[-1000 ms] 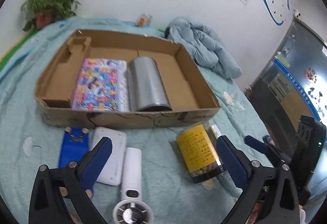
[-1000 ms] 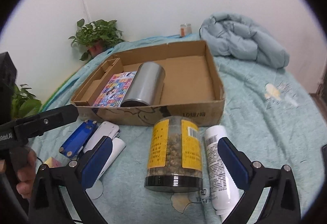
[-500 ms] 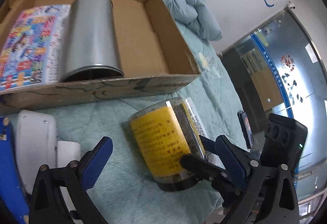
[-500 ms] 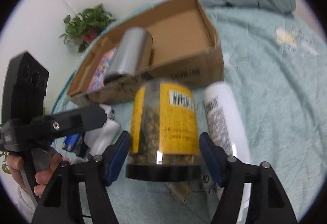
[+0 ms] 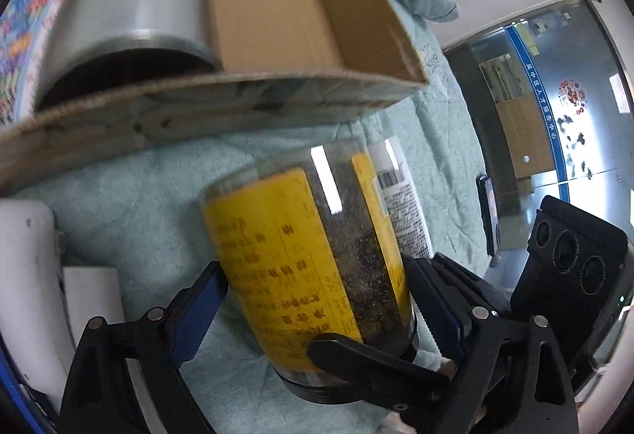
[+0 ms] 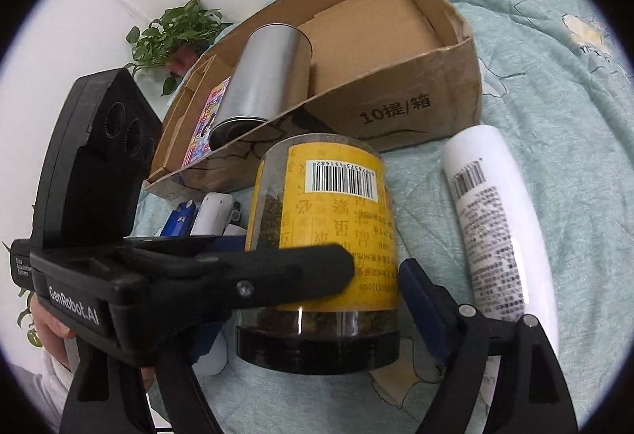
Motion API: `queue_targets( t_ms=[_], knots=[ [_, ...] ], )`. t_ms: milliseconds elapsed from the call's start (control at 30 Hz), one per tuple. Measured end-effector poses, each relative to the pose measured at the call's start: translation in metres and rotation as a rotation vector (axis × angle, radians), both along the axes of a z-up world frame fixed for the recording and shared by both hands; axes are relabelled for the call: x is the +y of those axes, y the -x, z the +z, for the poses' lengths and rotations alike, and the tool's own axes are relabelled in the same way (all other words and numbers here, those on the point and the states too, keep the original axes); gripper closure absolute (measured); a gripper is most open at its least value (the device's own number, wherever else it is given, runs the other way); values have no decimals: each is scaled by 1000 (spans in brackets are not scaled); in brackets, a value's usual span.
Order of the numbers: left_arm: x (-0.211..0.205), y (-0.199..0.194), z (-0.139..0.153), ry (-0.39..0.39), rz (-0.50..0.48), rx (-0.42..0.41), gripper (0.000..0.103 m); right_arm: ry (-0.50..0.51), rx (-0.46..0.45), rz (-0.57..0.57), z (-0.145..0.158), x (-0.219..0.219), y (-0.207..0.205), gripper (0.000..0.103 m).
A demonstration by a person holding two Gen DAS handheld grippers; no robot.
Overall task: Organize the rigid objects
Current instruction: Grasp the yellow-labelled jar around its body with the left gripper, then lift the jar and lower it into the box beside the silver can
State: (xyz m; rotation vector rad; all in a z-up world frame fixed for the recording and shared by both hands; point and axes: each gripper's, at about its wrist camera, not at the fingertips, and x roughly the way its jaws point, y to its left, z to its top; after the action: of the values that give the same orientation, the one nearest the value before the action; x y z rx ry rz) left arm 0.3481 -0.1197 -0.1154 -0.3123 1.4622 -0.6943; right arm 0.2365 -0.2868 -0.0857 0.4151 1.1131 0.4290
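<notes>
Both tongs [image 5: 317, 309] [image 6: 313, 275] astride jar [image 5: 301, 248] — bedspread-level

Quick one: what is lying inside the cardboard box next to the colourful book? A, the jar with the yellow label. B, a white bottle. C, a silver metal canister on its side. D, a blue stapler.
C: the silver canister lies on its side in the cardboard box beside the colourful book, while the yellow-label jar and white bottle lie outside on the bedspread.
</notes>
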Motion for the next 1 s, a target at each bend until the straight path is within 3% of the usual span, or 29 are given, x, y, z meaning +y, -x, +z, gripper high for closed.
queue_targets(
  t_ms=[200,333,633,1000],
  knots=[
    [0,-1,-14,-24,-20,49,10,67,-8,41,-1,22,-1,18],
    [-1,-2,-20,-15,-13,69,12,57,5,39,-3,24,-3,18],
    [-2,-1,-18,8,-34,44,13,84,-6,45,0,31,-4,18],
    [11,7,44,80,-93,-135,13,163,-155,-3,49,51,15,18]
  ],
)
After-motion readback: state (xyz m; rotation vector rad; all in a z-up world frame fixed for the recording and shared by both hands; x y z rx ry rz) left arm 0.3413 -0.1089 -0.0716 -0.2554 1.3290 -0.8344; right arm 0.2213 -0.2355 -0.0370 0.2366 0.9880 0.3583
